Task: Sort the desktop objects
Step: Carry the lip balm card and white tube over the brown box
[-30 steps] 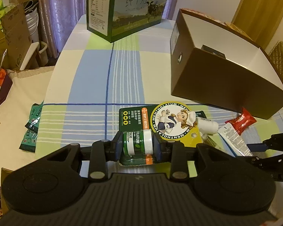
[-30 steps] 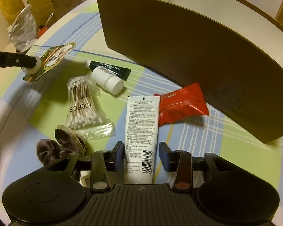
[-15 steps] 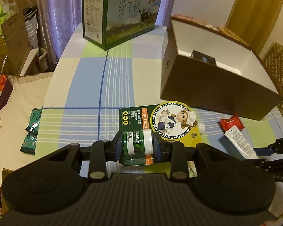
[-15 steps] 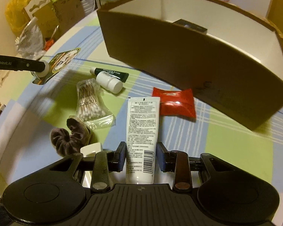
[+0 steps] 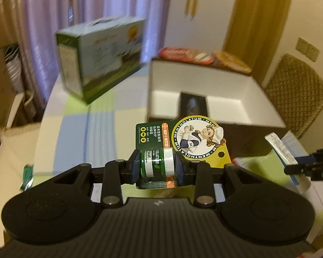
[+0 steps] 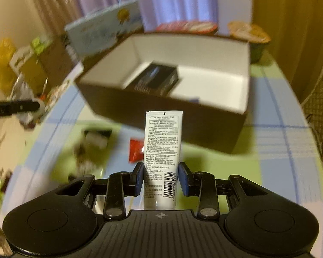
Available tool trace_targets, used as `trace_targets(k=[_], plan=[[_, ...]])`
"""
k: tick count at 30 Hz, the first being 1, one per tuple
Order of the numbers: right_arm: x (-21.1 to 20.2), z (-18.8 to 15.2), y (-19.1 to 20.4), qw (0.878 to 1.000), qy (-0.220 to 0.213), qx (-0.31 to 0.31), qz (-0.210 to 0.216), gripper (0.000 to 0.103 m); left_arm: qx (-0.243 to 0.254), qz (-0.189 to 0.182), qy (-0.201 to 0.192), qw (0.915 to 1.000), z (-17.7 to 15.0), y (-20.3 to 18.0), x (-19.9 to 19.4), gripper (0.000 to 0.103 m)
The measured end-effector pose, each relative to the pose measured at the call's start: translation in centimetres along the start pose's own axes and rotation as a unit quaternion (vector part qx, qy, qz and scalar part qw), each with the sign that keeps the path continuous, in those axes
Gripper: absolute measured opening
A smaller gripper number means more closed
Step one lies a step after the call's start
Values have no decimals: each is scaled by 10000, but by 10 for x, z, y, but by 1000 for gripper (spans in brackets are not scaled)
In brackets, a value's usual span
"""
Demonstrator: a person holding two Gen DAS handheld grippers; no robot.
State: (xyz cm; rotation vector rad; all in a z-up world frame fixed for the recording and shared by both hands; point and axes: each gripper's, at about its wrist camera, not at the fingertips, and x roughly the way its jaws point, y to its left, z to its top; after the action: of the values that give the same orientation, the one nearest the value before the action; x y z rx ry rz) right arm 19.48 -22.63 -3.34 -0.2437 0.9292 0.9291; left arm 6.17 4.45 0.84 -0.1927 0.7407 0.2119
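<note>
Jaws of the left gripper (image 5: 157, 167) are clamped on the small green-and-white jar of a Mentholatum blister pack (image 5: 180, 144), its printed card standing up beyond the fingers and raised off the tabletop (image 5: 75, 137). Jaws of the right gripper (image 6: 160, 178) are narrow and pinch a white tube (image 6: 162, 150) near its cap end, the flat crimped end pointing away from the camera and lifted clear of the checked cloth.

Ahead of both grippers sits a brown open box (image 6: 161, 111) with a white inside, placed toward the far right part of the tabletop. A dark carton (image 6: 156, 79) lies on the box floor, against its left wall as the right wrist view shows it. A green milk carton (image 5: 101, 58) stands near the far left edge of the tabletop, well apart from the box. Behind the box, at the far edge, are two round-lidded tubs (image 5: 186, 54), blurred.

On the cloth between the right gripper and the box's near wall lie a red sachet (image 6: 135, 150), partly hidden by the tube, and to its left a dark-and-white item (image 6: 97, 138) too blurred to identify.
</note>
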Motion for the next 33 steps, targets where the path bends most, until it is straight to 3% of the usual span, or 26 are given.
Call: trace_targets(k=[8, 15, 22, 33], plan=[[-7, 52, -17, 9982, -480, 345, -25, 31, 203, -393, -83, 9990, 48, -39, 38, 28], [23, 100, -34, 9957, -557, 730, -151, 31, 307, -660, 110, 9973, 85, -68, 87, 28], [71, 126, -55, 9929, -239, 1120, -327, 31, 305, -522, 462, 9971, 112, -83, 147, 28], [139, 155, -79, 9931, 307, 923, -652, 31, 377, -8, 959, 9947, 133, -90, 232, 29]])
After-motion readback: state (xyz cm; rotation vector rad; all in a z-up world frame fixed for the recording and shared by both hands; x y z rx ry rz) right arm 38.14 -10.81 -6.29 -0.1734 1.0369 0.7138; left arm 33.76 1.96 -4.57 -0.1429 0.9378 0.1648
